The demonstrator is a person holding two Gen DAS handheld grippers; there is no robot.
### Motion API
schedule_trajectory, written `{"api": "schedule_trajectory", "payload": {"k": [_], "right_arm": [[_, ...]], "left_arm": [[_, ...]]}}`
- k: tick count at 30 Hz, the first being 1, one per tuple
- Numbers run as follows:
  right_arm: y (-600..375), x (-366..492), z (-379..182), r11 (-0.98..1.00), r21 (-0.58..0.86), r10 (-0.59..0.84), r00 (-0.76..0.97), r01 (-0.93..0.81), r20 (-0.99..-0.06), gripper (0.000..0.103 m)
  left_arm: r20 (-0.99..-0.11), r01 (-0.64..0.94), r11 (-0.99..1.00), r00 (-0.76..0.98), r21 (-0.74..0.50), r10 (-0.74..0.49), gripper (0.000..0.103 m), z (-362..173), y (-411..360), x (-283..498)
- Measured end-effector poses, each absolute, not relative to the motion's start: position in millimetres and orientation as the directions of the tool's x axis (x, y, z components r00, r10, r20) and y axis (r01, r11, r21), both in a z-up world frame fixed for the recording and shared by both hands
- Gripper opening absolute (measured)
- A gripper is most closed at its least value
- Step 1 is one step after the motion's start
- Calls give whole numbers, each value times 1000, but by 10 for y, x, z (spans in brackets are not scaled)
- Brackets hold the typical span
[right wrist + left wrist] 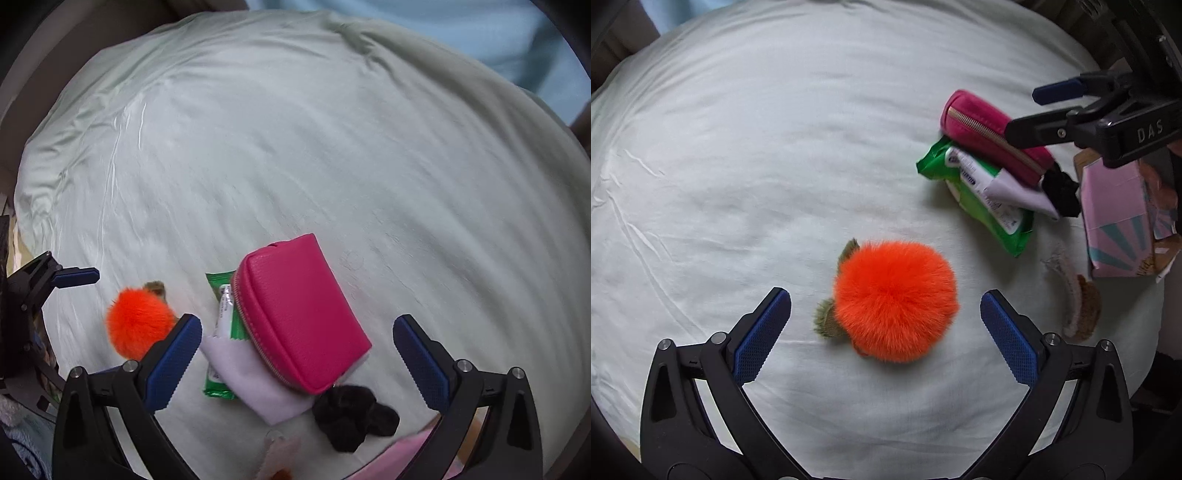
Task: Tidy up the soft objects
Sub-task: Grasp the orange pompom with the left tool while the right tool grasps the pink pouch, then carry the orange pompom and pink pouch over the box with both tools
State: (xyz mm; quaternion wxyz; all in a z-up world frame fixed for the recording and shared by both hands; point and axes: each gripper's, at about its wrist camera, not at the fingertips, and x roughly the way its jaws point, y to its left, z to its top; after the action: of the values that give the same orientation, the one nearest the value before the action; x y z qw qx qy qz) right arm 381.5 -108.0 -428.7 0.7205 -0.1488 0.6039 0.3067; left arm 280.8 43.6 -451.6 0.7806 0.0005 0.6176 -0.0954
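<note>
An orange fluffy pom-pom (895, 301) with green leaves lies on the pale bed sheet (757, 147), just ahead of my open, empty left gripper (886, 332). A pink zip pouch (301, 314) lies on a lilac cloth (258, 384) and a green wipes pack (218, 384), ahead of my open, empty right gripper (297, 354). A black scrunchie (354, 417) lies near the pouch. The pom-pom (138, 325) shows left in the right wrist view. The right gripper (1023, 110) shows over the pouch (990, 133) in the left wrist view.
A pink patterned box (1123, 221) stands at the bed's right edge. A beige and brown furry hair clip (1075, 302) lies right of the pom-pom. The sheet (332, 147) stretches wide beyond the objects.
</note>
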Motion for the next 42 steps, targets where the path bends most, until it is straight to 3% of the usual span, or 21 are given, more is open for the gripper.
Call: {"api": "schedule_trajectory", "payload": {"k": [5, 8, 11, 22, 31, 42], "right_arm": [[-1018, 3934, -4540, 718, 172, 237, 5, -674, -971, 102], [-982, 3987, -4661, 708, 206, 236, -49, -676, -971, 89], [-967, 4028, -4719, 707, 272, 271, -105, -653, -957, 74], [-953, 3914, -4642, 709, 261, 305, -48, -656, -951, 51], [-950, 3826, -4458, 745, 230, 306, 15, -626, -952, 41], [-1033, 3499, -3700, 804, 164, 305, 160, -572, -939, 40]], "left_arm": [[-972, 136, 984, 191, -113, -138, 98, -4765, 396, 2841], [-976, 138, 985, 176, -101, -125, 91, -4872, 369, 2883], [-983, 126, 988, 152, -85, -104, 76, -4962, 353, 2928], [-984, 146, 988, 162, -46, -69, 36, -5028, 419, 2949], [-971, 141, 988, 220, -68, -99, 35, -4704, 556, 2973], [-937, 166, 985, 335, -48, -103, 35, -3957, 634, 2820]]}}
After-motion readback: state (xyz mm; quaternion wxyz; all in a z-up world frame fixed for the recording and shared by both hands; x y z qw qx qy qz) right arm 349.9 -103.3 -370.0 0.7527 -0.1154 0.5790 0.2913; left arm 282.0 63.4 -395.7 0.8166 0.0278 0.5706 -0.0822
